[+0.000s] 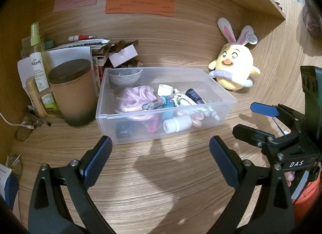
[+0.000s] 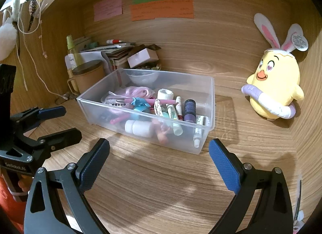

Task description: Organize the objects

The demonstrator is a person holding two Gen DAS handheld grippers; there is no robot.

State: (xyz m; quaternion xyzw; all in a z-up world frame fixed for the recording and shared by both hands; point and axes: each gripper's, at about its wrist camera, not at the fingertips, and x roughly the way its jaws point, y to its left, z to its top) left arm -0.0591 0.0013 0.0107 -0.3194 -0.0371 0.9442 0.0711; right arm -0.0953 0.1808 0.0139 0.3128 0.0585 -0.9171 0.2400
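Left wrist view: small items already fill the clear bin (image 1: 213,85) mid-frame; plush chick (image 1: 233,67) upper right remains out; both hand-held grippers, left (image 1: 161,153) and right (image 2: 159,153), are spread and empty.

bare desk (image 2: 161,183) before the bin (image 2: 209,93); mug (image 1: 74,93) crowds its left.

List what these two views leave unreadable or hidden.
- Sticky notes: writing too small and blurred, both views.
- Black item in clear bin: left wrist view, hazed by frosted wall.
- Stack behind brown mug: partly covered by it, both views.
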